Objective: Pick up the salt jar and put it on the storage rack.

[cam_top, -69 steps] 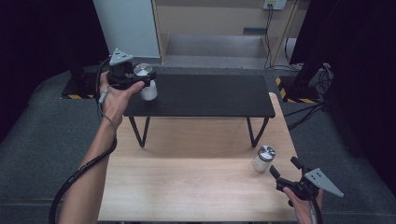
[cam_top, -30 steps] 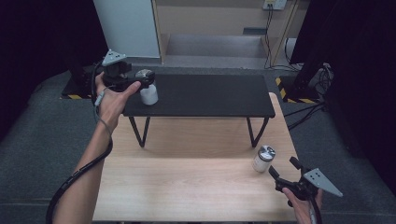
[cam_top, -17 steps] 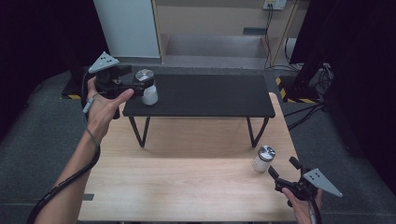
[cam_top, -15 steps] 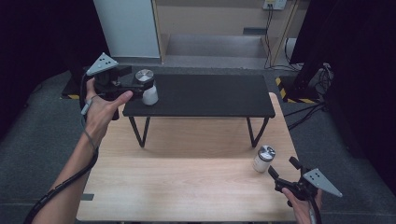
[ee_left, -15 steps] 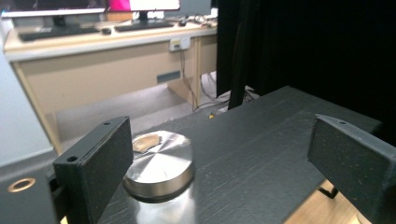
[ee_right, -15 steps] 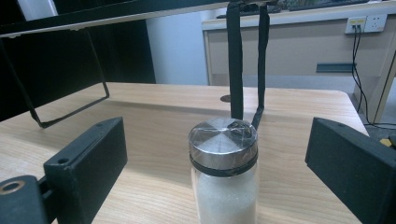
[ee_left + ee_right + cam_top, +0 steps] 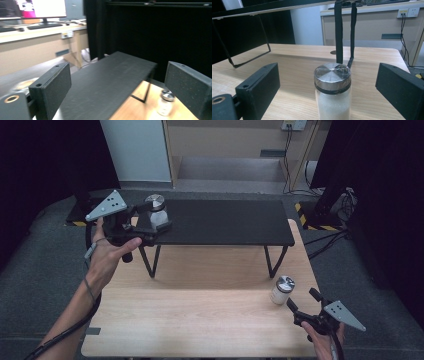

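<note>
we see the left gripper (image 7: pixel 159 218) with jaws apart beside the shelf jar (image 7: pixel 156 211), and the right gripper (image 7: pixel 301 302) with jaws apart near the surface jar (image 7: pixel 281 290).

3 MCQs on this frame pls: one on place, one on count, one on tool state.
1. Where does the jar nearest the left tool stand?
A. on the black shelf
B. on the floor
C. on the wooden table

2. How many steel-lidded jars are there?
A. one
B. two
C. four

3. How do the right tool's jaws stand?
A. shut on the lid
B. open, the jar between them
C. shut, empty

Key: 1 A, the shelf jar sits at the left end of the black shelf. 2 B, that one plus the table jar on the wooden table. 3 B, both pads stand clear of the glass.
</note>
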